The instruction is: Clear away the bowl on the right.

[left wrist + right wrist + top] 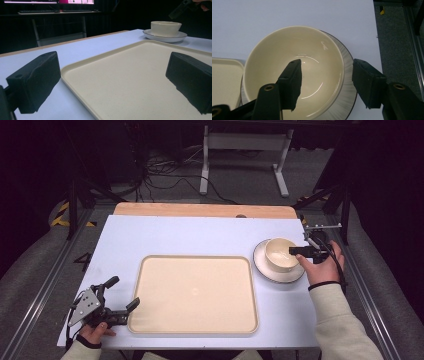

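Cream is the colour of almost everything we are working with. Our bowl [281,254] sits on a saucer [263,265] at the right side of the bench [175,237], just beside the big cream tray [195,293]. The tray has nothing on it.

We think the job is to move the bowl, maybe with its saucer, over to the tray. If so, we are only at the start. The bowl has not been lifted, and it is not gripped yet. Grabbing it, lifting it and setting it down are all left to do.

Our right tongs [325,82] hang over the near side of the bowl. They are about half open. In the right gripper view, one jaw is inside the bowl and the other is outside it, over the saucer's ribbed rim. The bowl's wall is in the gap between them. We see space on both sides of that wall, so the jaws are not pressing on it. We cannot tell if the inside jaw touches the bowl's floor.

Our left tongs [117,295] rest low at the near left corner of the tray. They are wide apart and hold nothing. In the left gripper view, the tray's edge [75,75] runs between the two jaws, and the bowl [166,28] is far off across the tray.
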